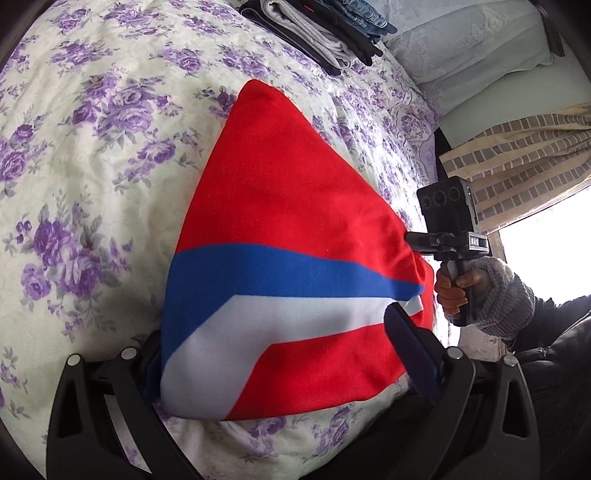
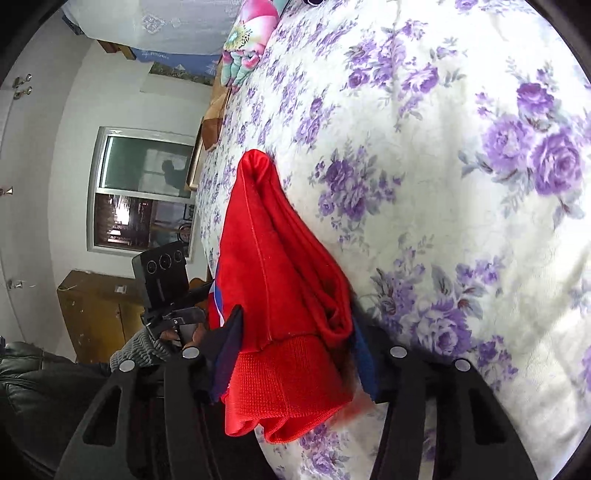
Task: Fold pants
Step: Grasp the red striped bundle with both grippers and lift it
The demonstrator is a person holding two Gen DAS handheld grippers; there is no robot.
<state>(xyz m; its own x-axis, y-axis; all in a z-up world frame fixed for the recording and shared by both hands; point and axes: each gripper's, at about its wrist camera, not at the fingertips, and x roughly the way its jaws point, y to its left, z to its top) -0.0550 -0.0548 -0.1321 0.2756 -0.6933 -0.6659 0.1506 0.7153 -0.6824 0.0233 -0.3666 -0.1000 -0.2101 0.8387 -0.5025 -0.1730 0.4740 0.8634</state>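
Observation:
Red pants (image 1: 295, 192) with a blue and a white stripe lie on the floral bedspread (image 1: 92, 147). My left gripper (image 1: 280, 354) is shut on the near edge of the pants, its left finger hidden under the cloth. My right gripper (image 2: 295, 354) is shut on the bunched red ribbed waistband (image 2: 284, 384) of the pants (image 2: 277, 258). In the left wrist view the right gripper (image 1: 417, 240) comes in from the right at the pants' right edge. In the right wrist view the left gripper (image 2: 207, 295), held by a gloved hand, shows at the left.
A stack of folded clothes (image 1: 317, 29) lies at the far end of the bed, beside a pillow (image 1: 469, 48). A patterned curtain (image 1: 517, 158) and window are at the right. A colourful folded quilt (image 2: 247, 40) and a wooden cabinet (image 2: 99, 310) are in the right wrist view.

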